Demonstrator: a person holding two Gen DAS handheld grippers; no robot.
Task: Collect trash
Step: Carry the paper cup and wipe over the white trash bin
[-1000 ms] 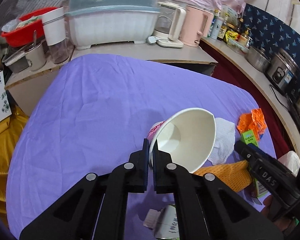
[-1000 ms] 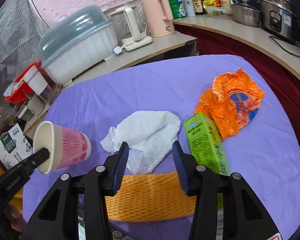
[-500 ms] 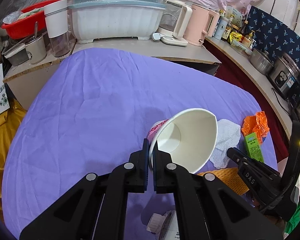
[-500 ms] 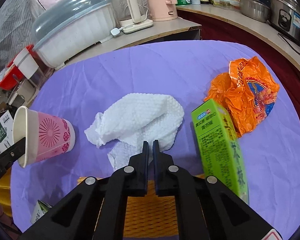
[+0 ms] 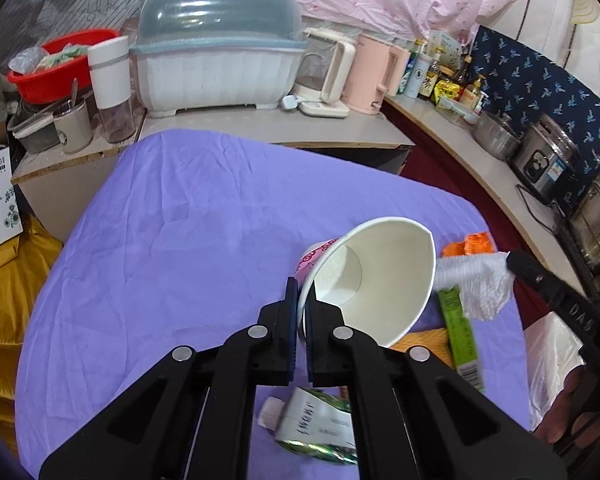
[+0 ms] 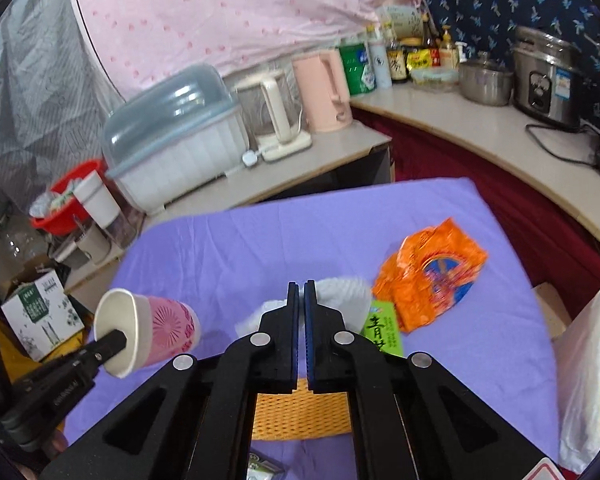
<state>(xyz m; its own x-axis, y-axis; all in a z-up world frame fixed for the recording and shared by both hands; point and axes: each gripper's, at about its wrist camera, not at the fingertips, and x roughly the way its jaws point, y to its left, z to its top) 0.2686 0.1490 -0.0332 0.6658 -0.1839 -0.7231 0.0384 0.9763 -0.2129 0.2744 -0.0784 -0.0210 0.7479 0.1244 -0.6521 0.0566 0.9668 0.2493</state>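
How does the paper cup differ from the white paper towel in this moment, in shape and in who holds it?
The paper cup is rigid, pink-sided and pinched at its rim by the left gripper. The white paper towel is soft, crumpled and held by the right gripper. Both are lifted off the purple cloth.

Your colour inventory: paper cup (image 6: 148,330), pink with a sunburst print, white inside; tissue (image 5: 476,284), white; wrapper (image 6: 428,272), orange with blue, possibly a logo; carton (image 6: 382,330), green; foam net (image 6: 300,412), orange-yellow mesh; tablecloth (image 5: 172,248), plain purple.
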